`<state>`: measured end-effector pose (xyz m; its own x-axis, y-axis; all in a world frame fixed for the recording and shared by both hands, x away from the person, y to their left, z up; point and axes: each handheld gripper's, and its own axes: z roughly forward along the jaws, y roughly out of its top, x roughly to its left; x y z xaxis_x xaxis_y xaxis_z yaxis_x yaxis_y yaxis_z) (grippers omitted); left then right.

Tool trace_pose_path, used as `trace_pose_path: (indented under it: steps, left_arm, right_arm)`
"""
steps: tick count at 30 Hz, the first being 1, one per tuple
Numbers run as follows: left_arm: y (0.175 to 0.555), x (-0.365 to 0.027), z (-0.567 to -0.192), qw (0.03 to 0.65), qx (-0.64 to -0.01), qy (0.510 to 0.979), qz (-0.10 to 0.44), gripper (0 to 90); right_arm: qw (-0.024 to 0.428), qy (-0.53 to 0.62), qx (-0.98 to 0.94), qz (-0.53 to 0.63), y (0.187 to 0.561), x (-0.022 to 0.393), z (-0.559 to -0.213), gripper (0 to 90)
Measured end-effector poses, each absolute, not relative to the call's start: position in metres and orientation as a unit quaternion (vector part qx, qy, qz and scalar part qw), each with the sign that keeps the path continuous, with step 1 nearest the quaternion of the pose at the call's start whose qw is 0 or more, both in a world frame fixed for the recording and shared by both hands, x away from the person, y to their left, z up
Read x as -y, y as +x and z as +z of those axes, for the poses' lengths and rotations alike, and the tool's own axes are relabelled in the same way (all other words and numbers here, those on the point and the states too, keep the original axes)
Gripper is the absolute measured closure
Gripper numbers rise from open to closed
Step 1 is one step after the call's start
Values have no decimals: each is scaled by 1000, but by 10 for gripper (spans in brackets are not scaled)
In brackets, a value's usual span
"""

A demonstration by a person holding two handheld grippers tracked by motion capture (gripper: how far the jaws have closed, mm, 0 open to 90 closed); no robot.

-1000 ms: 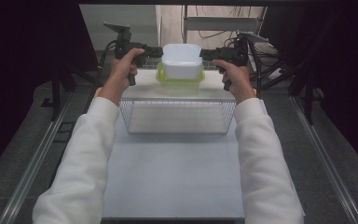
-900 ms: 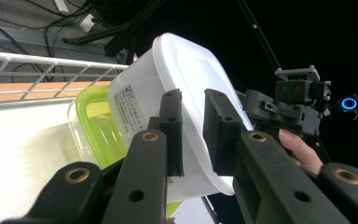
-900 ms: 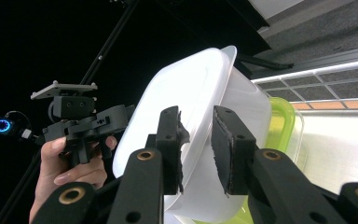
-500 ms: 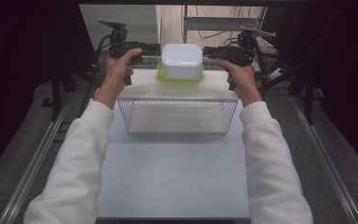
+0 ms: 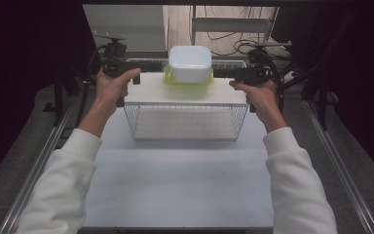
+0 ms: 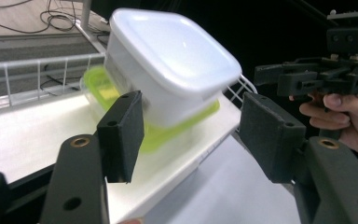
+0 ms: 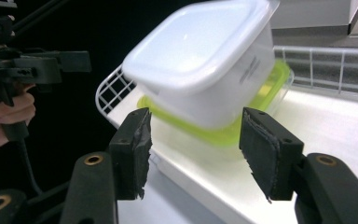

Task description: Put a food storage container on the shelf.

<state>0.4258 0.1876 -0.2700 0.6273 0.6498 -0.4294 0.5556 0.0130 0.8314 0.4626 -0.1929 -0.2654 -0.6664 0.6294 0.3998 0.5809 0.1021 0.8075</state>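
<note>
1. A white box [image 5: 190, 62] stands upside down on a green-rimmed lid [image 5: 187, 83], on the white top board [image 5: 146, 92] of a wire basket [image 5: 185, 122]. The stack sits at the far middle of the board, close to the far wire rail.
2. The wire basket rests on a white table [image 5: 180, 180], at its far end.
3. The left gripper [image 5: 158, 66] is held level at the left of the box. In the high view its tips are just beside the box; whether they touch it cannot be told there.
4. In the left gripper view, the left gripper [image 6: 191, 128] has its jaws spread. They have just been opening. The box [image 6: 168, 60] and the lid [image 6: 168, 133] lie beyond the pads, not pressed by them.
5. The right gripper [image 5: 221, 73] is held level at the right of the box, its tips just beside it.
6. In the right gripper view, the right gripper [image 7: 193, 140] has its jaws spread; they have just been opening. The box [image 7: 200, 56] and lid [image 7: 223, 130] stand ahead of the pads, free of them.
7. Each gripper is carried by a hand in a white sleeve [image 5: 63, 185].
</note>
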Motion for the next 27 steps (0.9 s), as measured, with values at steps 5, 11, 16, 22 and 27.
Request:
trace_pose_path:
  steps: [5,11,16,22,27]
  left_arm:
    - [404,-195,-284,558,-427,710,43,373]
    - [374,-202,-306,551,-424,718,38,354]
    - [343,-202,-331,532,-415,736,47,350]
    - [313,-206,-373,516,-418,746,49,351]
    - [293,-207,-403,503,-417,754,58,354]
  right_arm:
    - [33,398,-757,517,448,198,-275,413]
    - [54,382,-770,507,424,206,-289,402]
    - [54,370,-782,498,397,218,-315,388]
    - [55,364,-795,482,364,234,-349,374]
    - [51,368,-803,467,338,249,-380,366]
